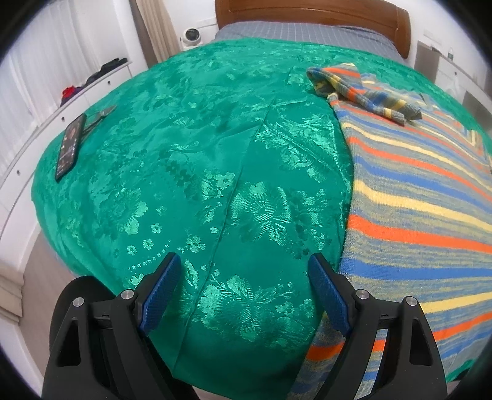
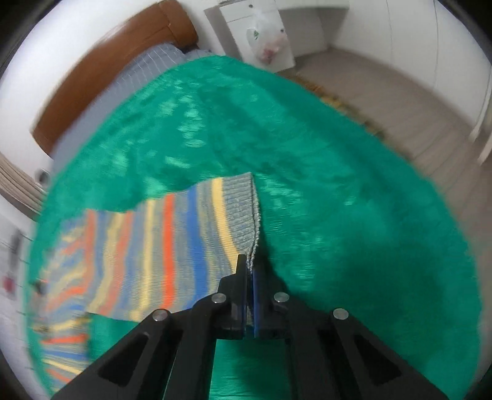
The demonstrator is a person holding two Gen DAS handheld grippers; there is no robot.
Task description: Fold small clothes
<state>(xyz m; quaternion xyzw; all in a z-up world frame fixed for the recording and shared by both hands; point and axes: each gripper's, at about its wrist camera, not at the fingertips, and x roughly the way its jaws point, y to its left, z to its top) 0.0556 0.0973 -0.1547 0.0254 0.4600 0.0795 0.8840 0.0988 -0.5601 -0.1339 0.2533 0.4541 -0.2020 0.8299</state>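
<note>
A striped knit sweater (image 1: pixel 424 197) in blue, orange, yellow and grey lies on a green floral bedspread (image 1: pixel 215 160), on the right of the left wrist view. One sleeve (image 1: pixel 363 92) is folded across its top. My left gripper (image 1: pixel 246 261) is open and empty, hovering over the bedspread just left of the sweater's near edge. In the right wrist view my right gripper (image 2: pixel 249 267) is shut on the ribbed cuff of the other sleeve (image 2: pixel 243 209) and holds it above the bedspread (image 2: pixel 353 200). That view is motion-blurred.
A phone (image 1: pixel 70 144) and a small metal tool (image 1: pixel 103 114) lie at the bed's left edge. A wooden headboard (image 1: pixel 310 12) is at the far end. White drawers (image 1: pixel 55 101) stand left. A plastic bag (image 2: pixel 267 40) hangs on a cabinet beyond the bed.
</note>
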